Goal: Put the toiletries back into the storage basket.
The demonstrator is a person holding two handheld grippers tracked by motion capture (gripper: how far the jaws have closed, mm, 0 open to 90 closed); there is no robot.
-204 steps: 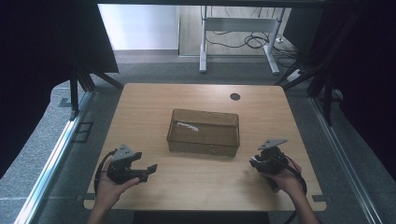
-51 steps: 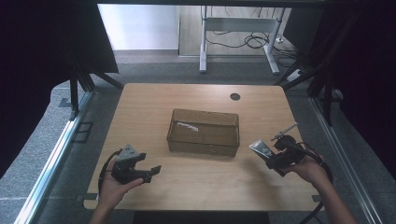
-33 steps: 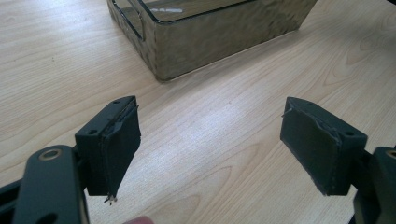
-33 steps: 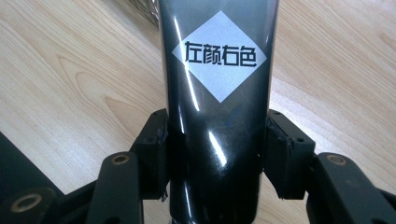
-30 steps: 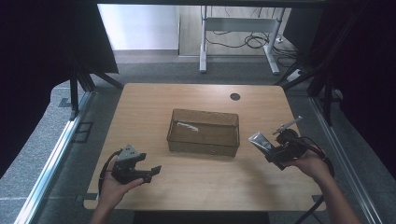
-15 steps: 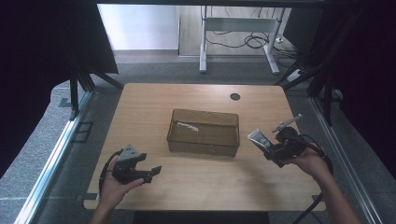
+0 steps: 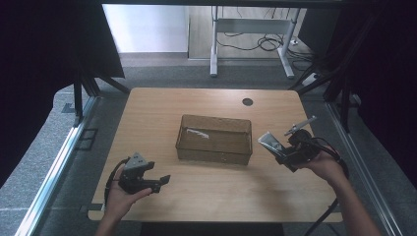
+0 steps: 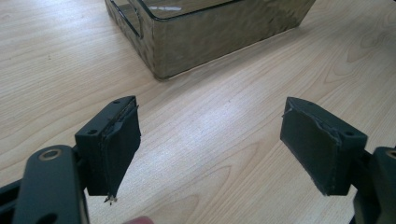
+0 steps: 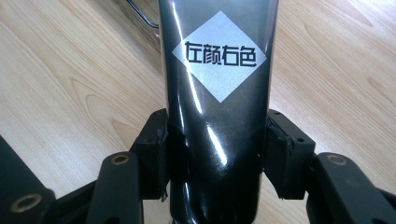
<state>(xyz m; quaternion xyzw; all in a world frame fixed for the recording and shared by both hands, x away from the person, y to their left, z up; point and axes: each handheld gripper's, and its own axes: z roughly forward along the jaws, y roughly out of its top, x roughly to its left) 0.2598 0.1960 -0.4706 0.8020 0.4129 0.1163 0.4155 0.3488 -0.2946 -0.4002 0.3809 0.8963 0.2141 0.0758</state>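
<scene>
- Right gripper [image 7: 281, 149] sits at the right side of the pale wooden worktop [image 7: 206, 206], just beside the right end of the smoky transparent rectangular plastic bin [image 7: 214, 138].
- Its fingers [image 9: 152, 154] press on both sides of a glossy black tube with a silver diamond label [image 9: 217, 107]; in the high view the tube [image 7: 269, 142] points up-left toward the bin, held clear of the worktop.
- Whether the tube's tip touches the bin's end wall I cannot tell.
- Left gripper [image 7: 164, 180] rests low at the front-left of the worktop, well apart from the bin, aimed at its near corner [image 8: 161, 70].
- Its fingers [image 8: 119, 140] stand wide with bare wood between them.
- A small pale object [image 7: 196, 132] lies inside the bin, near its back left.
</scene>
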